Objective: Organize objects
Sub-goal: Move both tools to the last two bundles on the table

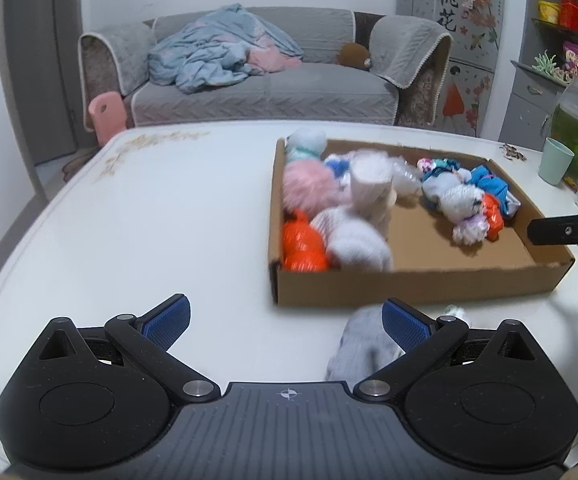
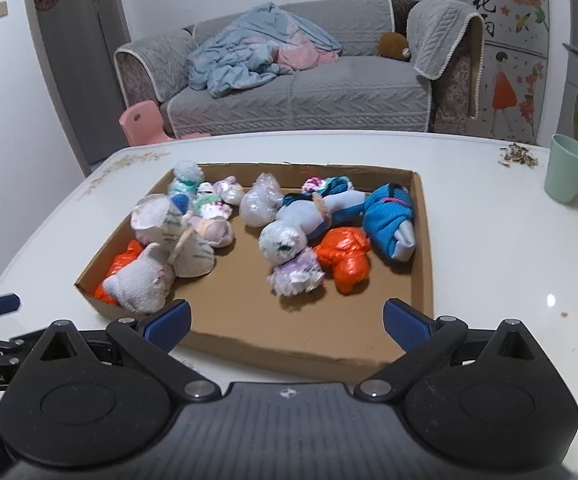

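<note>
The left tool point(image 1: 287, 326) has its two blue fingers wide apart and holds nothing; it hangs low over the white bench point(image 1: 149, 220). Only the left wrist view shows a grey rolled sock point(image 1: 359, 350), blurred, that lies on the bench outside the cardboard box point(image 1: 409, 286), just before its near wall and beside the right finger of this tool. The same view shows the right tool only as a black tip point(image 1: 565, 230) at the right edge, near the right wall of the box. The right tool point(image 2: 287, 326) is also spread apart and empty, and it is over the near edge of the cardboard box point(image 2: 423, 240). From the right wrist view the inside of the box is clearer: rolled socks lie in two groups, with an orange bundle point(image 2: 345, 258), a blue bundle point(image 2: 387, 220) and a white fluffy bundle point(image 2: 287, 256) on the right, and a white bundle point(image 2: 141, 278) in the near left corner. A green cup point(image 2: 567, 174) stands on the bench to the right of the box.
</note>
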`<state>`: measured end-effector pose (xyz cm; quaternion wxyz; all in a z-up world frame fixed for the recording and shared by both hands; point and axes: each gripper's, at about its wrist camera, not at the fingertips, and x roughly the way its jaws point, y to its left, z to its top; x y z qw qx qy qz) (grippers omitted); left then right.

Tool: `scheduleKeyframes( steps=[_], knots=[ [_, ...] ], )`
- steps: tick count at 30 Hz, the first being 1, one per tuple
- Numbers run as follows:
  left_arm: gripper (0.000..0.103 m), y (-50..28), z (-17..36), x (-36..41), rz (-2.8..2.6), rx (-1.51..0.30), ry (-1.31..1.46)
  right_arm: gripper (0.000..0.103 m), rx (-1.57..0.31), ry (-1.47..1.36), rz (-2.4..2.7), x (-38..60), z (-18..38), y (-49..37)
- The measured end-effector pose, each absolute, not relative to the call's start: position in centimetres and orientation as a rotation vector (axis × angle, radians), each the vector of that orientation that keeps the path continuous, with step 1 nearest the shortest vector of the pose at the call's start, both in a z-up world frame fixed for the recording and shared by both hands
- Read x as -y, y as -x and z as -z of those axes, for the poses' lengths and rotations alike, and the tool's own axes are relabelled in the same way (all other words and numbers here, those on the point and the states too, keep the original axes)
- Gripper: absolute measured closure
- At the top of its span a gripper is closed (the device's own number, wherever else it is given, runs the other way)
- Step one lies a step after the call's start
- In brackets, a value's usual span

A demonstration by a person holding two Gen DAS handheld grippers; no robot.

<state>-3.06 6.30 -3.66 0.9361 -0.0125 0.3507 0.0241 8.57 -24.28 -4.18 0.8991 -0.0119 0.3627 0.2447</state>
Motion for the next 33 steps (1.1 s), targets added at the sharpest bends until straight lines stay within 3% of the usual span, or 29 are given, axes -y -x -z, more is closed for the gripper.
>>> scheduleKeyframes(
  steps=[7,13,25,33],
  knots=[
    [0.0,5.4,5.6,-7.0,-0.046,-0.708,0.035,0.001,-0.602,0.033,-0.675,24.3,5.9,-3.9],
    [0.0,5.5,6.1,-6.1,0.002,-0.699,0.038,0.001,-0.519,0.207,-0.777,21.3,8.1,-1.0],
    [0.0,3.2,8.4,-5.7,-0.011,-0.776,-0.002,0.002,-0.558,0.391,-0.852,16.3,10.8,-1.7],
    [0.001,4.4,7.9,-7.2,-0.036,-0.781,-0.011,0.02,-0.632,0.352,-0.834,16.2,11.0,-2.3]
  ],
)
